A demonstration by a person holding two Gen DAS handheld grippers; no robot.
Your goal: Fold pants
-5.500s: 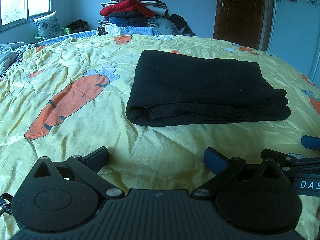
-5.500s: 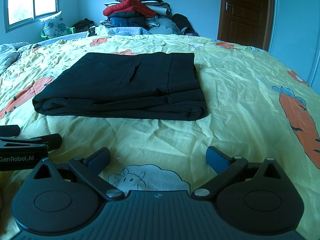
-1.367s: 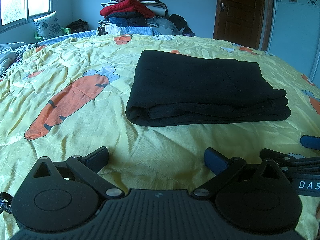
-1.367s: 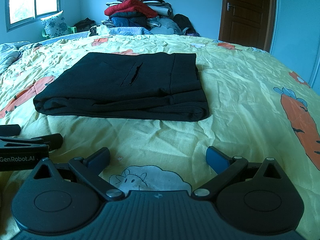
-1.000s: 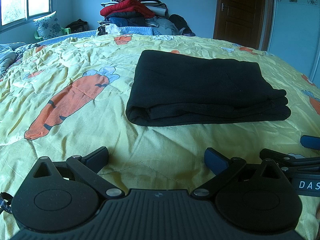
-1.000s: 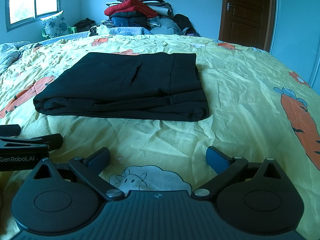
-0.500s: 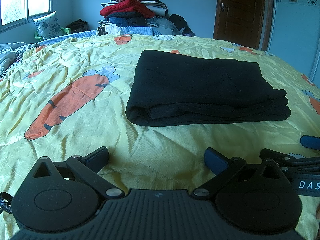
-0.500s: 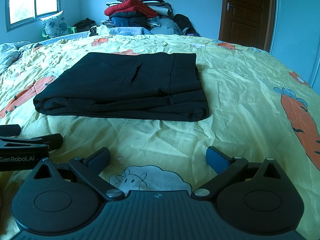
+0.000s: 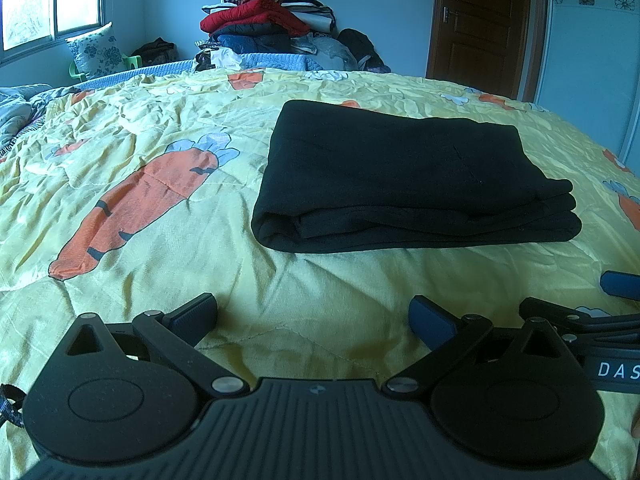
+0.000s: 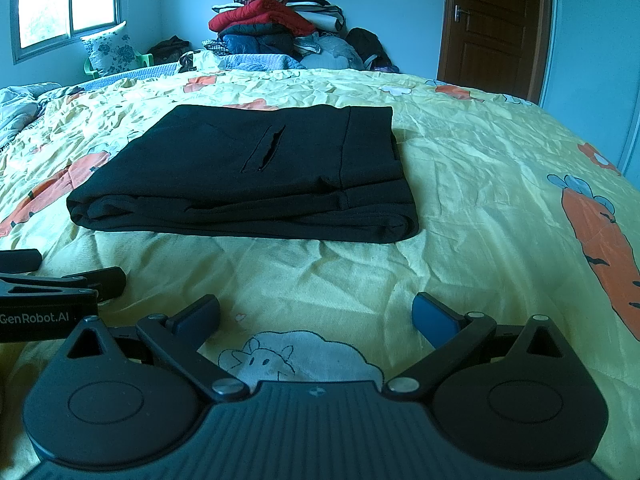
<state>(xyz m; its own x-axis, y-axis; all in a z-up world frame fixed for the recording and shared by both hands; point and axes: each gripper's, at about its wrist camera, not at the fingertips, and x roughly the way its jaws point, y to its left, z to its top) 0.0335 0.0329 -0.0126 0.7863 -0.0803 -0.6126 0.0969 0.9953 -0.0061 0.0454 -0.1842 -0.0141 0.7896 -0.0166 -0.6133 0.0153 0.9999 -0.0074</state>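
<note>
Bedding comes first: a yellow quilt [image 9: 152,240] printed with orange carrots [image 9: 136,208] and a white sheep [image 10: 300,356] fills almost the whole of both views, creased all over. On it, well apart from both tools, lie the black pants [image 9: 400,176], folded into a flat, thick rectangle of several stacked layers. In the left wrist view they sit at about 1 o'clock from the tool, with a rounded fold at the near left corner and layered edges showing along the near side and at the right end. In the right wrist view the same pants [image 10: 256,176] lie at about 11 o'clock, their top face showing a slanted pocket slit and a seam running front to back near the right edge. Behind the bed at 12 o'clock a pile of clothes [image 9: 268,28] rises against the blue wall, a red garment near its top, and a dark wooden door [image 9: 480,28] stands at 1 o'clock. The left gripper [image 9: 312,316] hovers low over the quilt with its tongs spread wide apart, nothing between them; the right gripper [image 10: 316,314] is likewise spread wide, holding nothing, with the sheep print just below it.
</note>
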